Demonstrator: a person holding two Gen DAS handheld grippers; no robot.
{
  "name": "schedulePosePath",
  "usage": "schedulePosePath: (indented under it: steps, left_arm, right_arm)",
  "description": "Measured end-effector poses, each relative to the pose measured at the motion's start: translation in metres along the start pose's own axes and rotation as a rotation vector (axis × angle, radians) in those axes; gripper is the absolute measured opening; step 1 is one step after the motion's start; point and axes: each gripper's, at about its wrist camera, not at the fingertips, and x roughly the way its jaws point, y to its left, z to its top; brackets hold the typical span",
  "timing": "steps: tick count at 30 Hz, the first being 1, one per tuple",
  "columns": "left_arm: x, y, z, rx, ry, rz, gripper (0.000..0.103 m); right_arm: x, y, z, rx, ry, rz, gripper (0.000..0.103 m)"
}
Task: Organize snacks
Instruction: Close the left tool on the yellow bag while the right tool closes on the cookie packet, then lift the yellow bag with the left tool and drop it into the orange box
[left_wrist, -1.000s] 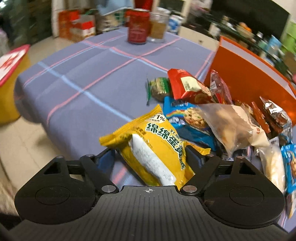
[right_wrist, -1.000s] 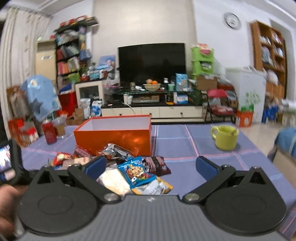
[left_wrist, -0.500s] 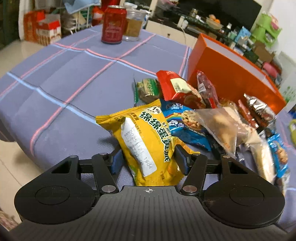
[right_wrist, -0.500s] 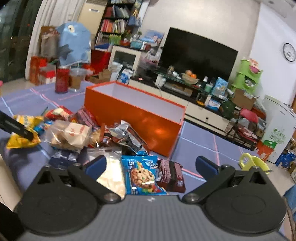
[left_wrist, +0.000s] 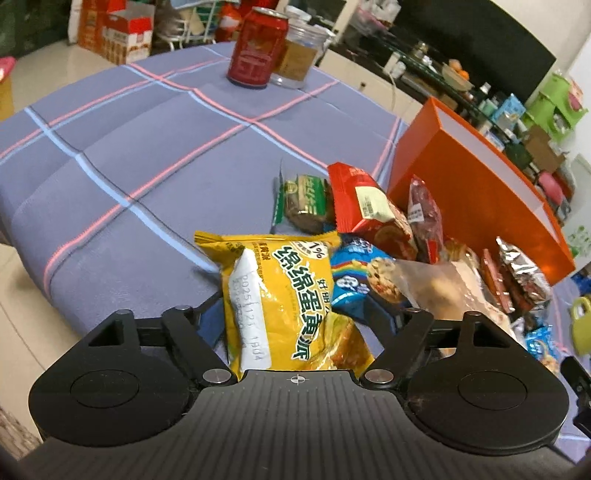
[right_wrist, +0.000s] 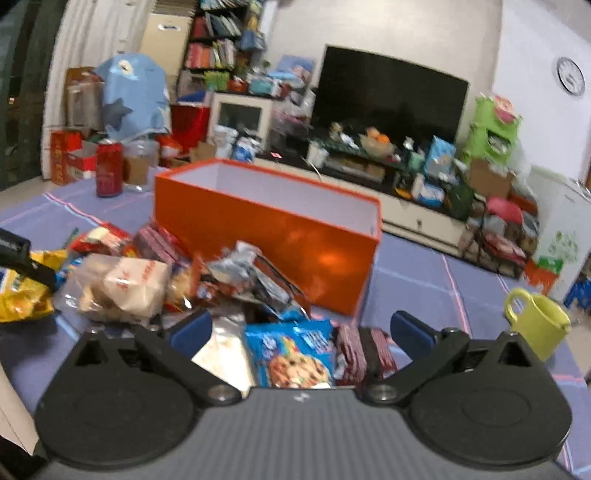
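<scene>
Right gripper dropped nearer snacks, wide open; left gripper opening around yellow packet.

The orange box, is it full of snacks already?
No, the right wrist view shows only bare white walls inside the orange box, while the snacks lie on the table in front of it.

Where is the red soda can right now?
In the left wrist view the red soda can stands upright at the far side of the table, touching or just beside a clear jar; the right wrist view shows it left of the orange box.
</scene>
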Motion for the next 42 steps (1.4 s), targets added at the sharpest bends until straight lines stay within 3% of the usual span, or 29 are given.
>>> schedulePosePath:
  steps: [9,10,11,13,19,36,38,42]
  left_arm:
    - [0.000,-0.003,-0.003,0.054,0.001,0.041,0.043]
    - [0.000,-0.003,-0.003,0.060,0.001,0.045,0.043]
    - [0.000,-0.004,-0.003,0.061,0.001,0.045,0.043]
    - [0.000,-0.004,-0.003,0.062,0.003,0.042,0.043]
    - [0.001,-0.006,-0.004,0.080,0.000,0.052,0.044]
    - [0.000,-0.003,-0.006,0.135,-0.006,0.074,0.045]
    - [0.000,-0.004,-0.007,0.146,-0.008,0.080,0.045]
    - [0.002,-0.006,-0.009,0.166,-0.010,0.086,0.047]
  right_arm:
    - [0.009,-0.003,-0.012,-0.007,0.042,0.023,0.098]
    - [0.012,-0.004,-0.011,-0.006,0.050,0.024,0.087]
    - [0.015,-0.004,-0.011,-0.002,0.064,0.026,0.069]
    - [0.021,-0.006,-0.011,0.017,0.098,0.051,0.054]
    - [0.032,-0.007,-0.015,-0.009,0.138,0.074,0.064]
    - [0.052,-0.017,-0.014,0.040,0.207,0.092,0.064]
    - [0.052,-0.019,-0.013,0.053,0.216,0.100,0.057]
    - [0.053,-0.019,-0.014,0.075,0.224,0.111,0.057]
